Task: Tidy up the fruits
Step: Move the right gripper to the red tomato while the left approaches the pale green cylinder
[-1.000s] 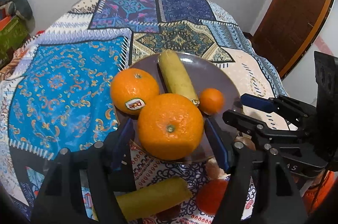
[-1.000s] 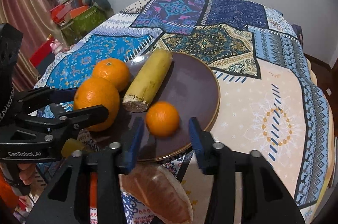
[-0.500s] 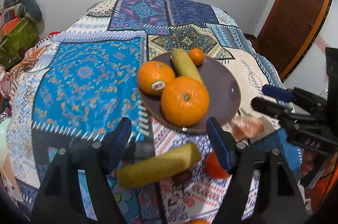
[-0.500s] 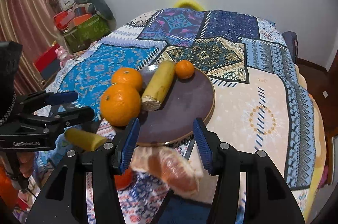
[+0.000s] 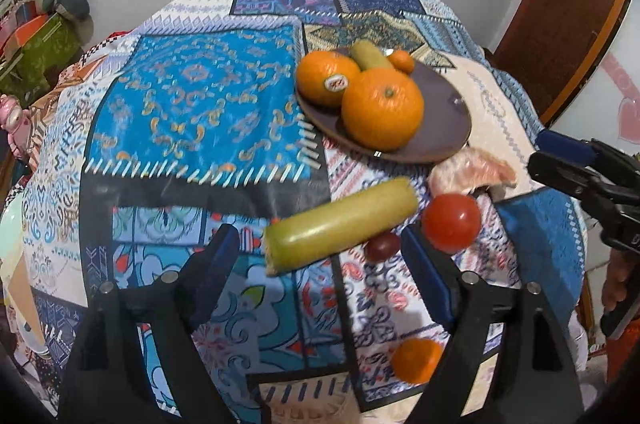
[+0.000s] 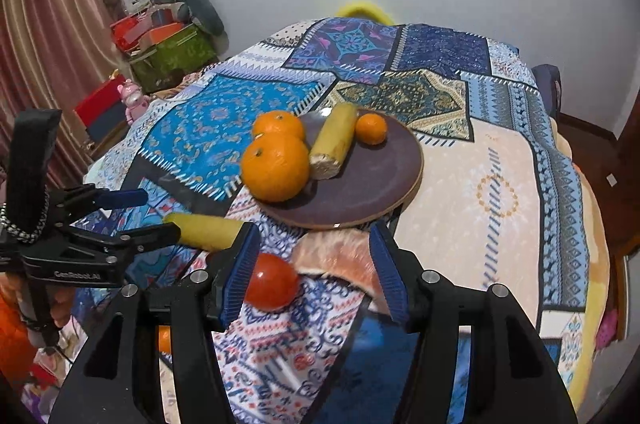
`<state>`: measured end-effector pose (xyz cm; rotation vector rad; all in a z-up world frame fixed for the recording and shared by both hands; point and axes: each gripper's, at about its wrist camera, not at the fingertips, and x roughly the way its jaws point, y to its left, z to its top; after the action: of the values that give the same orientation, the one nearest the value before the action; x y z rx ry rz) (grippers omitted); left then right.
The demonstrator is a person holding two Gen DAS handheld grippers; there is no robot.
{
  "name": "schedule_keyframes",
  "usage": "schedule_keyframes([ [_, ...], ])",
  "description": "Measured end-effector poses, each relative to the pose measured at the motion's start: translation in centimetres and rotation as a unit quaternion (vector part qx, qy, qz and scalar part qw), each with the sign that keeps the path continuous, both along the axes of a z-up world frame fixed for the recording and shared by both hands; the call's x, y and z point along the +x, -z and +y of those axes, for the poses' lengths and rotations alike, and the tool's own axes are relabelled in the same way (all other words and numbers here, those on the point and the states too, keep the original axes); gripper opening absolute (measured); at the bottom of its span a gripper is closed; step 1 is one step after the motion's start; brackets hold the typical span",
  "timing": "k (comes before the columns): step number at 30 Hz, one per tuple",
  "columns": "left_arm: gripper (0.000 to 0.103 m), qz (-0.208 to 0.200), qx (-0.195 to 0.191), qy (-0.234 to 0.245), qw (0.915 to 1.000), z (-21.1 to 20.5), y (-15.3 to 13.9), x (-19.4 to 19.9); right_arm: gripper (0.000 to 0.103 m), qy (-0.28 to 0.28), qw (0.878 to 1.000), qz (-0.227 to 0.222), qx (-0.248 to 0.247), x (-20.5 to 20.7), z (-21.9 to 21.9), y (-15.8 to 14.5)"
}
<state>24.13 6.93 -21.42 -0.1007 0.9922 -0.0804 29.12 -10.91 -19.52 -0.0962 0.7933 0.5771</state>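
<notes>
A dark plate [image 5: 448, 120] [image 6: 376, 176] holds two big oranges [image 5: 382, 108] [image 6: 276, 166], a yellow-green banana piece [image 6: 334, 140] and a small mandarin [image 6: 371, 129]. Off the plate on the patterned cloth lie a second banana piece [image 5: 340, 224] [image 6: 204, 226], a red tomato [image 5: 451, 222] [image 6: 272, 282], a peeled citrus segment [image 5: 468, 170] [image 6: 336, 258], a dark grape [image 5: 383, 247] and a small mandarin [image 5: 416, 360]. My left gripper [image 5: 320, 272] is open and empty above the loose banana piece. My right gripper [image 6: 314, 276] is open and empty above the tomato and segment.
The table is covered by a patchwork cloth [image 6: 480, 184]. Boxes and clutter [image 6: 164, 40] stand at the back left by a curtain. A wooden door [image 5: 560, 16] is at the right. Each gripper shows at the edge of the other's view.
Both grippers have drawn back and up from the plate. The big orange and the small mandarin now lie on the plate, free of the jaws. More loose fruit has come into view.
</notes>
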Motion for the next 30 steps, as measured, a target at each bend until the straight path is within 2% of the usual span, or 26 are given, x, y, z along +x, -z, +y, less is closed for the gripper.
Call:
schedule_keyframes([
  [7,0.084,0.025,0.012,0.016,0.9995,0.7,2.4,-0.1,0.054,-0.005,1.0,0.025,-0.013,-1.2,1.1,1.8],
  [11,0.084,0.018,0.013,0.028,0.9994,0.7,2.6,0.5,0.054,-0.018,0.998,0.055,-0.01,-1.6,1.7,3.2],
  [15,0.084,0.01,0.016,0.043,0.9989,0.3,2.6,1.5,0.054,-0.026,0.997,0.06,-0.029,-1.7,2.7,4.3],
  [22,0.083,0.002,0.006,0.061,0.9981,-0.2,3.7,2.4,0.054,-0.03,0.996,0.075,-0.032,-0.6,3.9,5.6],
  [26,0.078,0.006,-0.019,0.058,0.9981,0.2,3.7,3.0,0.054,-0.033,0.996,0.081,-0.034,-0.3,4.3,6.5],
  [28,0.069,0.006,-0.027,0.056,0.998,0.5,3.8,3.1,0.054,-0.036,0.995,0.086,-0.028,-0.2,4.3,6.7],
  [30,0.067,0.003,-0.028,0.056,0.998,0.6,3.8,2.8,0.051,-0.036,0.995,0.086,-0.026,-0.2,4.3,6.9],
])
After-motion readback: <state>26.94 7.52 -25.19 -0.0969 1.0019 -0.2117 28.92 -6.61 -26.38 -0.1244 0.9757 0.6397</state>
